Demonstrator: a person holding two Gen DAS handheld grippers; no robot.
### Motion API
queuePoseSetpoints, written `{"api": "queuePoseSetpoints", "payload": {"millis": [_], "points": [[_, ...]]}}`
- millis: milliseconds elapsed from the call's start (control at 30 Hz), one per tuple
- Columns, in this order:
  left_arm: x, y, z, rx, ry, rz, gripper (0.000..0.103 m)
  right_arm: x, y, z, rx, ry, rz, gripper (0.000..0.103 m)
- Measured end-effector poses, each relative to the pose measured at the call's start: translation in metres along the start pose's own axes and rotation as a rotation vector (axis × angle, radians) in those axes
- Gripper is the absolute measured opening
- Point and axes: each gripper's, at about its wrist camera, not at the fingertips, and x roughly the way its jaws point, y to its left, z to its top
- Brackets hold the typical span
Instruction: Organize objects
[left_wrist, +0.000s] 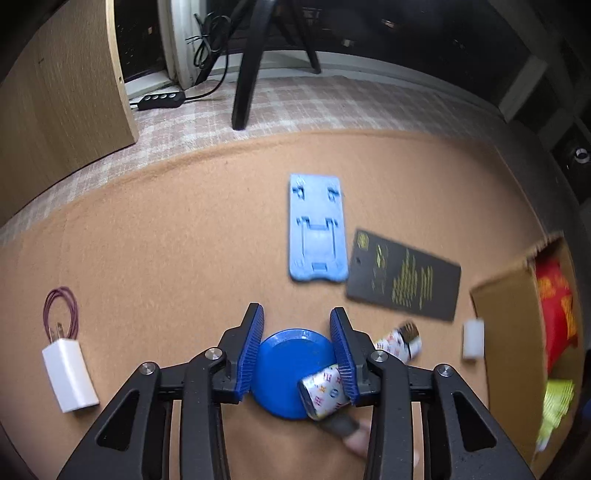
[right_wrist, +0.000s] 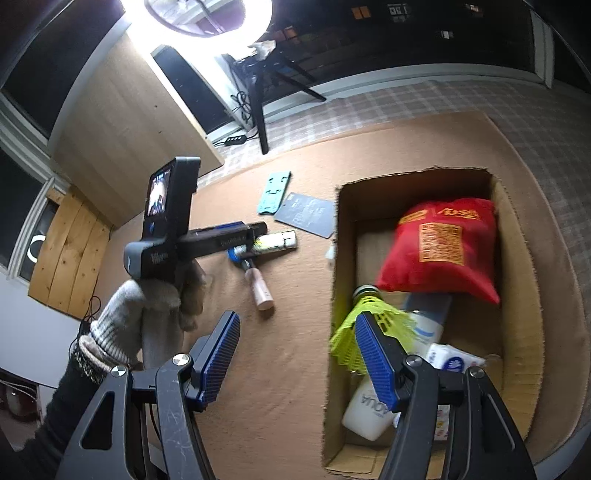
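My left gripper (left_wrist: 297, 321) has its blue fingers on either side of a round blue lid (left_wrist: 291, 373) on the tan mat; whether they press it I cannot tell. A patterned white tube (left_wrist: 397, 341) lies across the lid's right side, under the right finger. In the right wrist view the left gripper (right_wrist: 255, 236) hovers over the lid, the tube (right_wrist: 275, 242) and a pink bottle (right_wrist: 258, 284). My right gripper (right_wrist: 295, 332) is open and empty, above the left edge of the cardboard box (right_wrist: 517, 332).
A blue phone stand (left_wrist: 317, 229) and a dark card (left_wrist: 404, 275) lie ahead on the mat. A white charger with a purple cable (left_wrist: 68, 373) is at left, a small white block (left_wrist: 472, 338) at right. The box holds a red bag (right_wrist: 443, 247), a yellow shuttlecock (right_wrist: 373, 325) and white bottles (right_wrist: 369, 406).
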Motion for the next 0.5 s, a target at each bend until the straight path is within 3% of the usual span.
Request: {"api": "queuePoseSetpoints", "payload": {"millis": [333,500], "points": [[-0.024,-0.006,-0.061,0.102,-0.026,-0.002,0.04,0.012,0.024,-0.006,-0.028,0.02,0.03,0.061],[-0.039,0.002,-0.096,0.106,-0.032,-0.019,0.04,0.02,0.034,-0.01,-0.042,0.035,0.044,0.061]]}}
